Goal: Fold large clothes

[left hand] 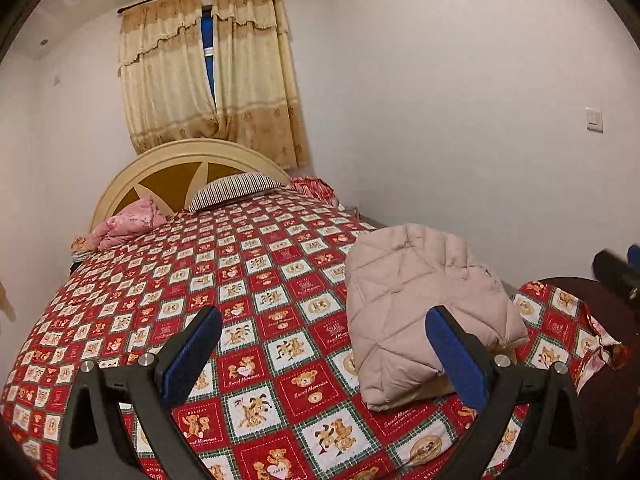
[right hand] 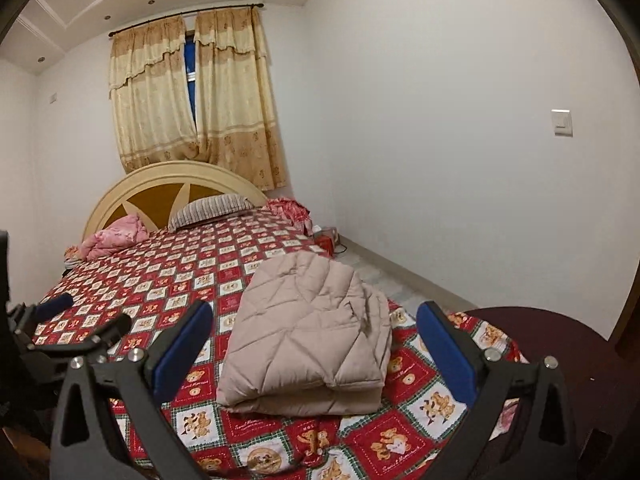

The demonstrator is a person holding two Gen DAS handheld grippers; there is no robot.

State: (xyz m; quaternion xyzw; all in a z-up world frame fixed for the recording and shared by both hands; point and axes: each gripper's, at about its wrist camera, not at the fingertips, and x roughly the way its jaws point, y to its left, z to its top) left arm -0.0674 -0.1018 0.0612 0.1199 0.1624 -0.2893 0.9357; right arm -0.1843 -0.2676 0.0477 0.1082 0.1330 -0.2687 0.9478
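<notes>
A beige quilted jacket lies folded into a compact rectangle on the bed's red teddy-bear sheet, near the right front corner. In the right wrist view the jacket sits between and just beyond the fingers. My left gripper is open and empty, hovering above the sheet with the jacket behind its right finger. My right gripper is open and empty, held over the front edge of the bed. The left gripper also shows at the left edge of the right wrist view.
A cream headboard, striped pillow and pink bundle are at the far end. A white wall runs along the right. A dark round footboard sits at the right front corner. Curtains hang behind.
</notes>
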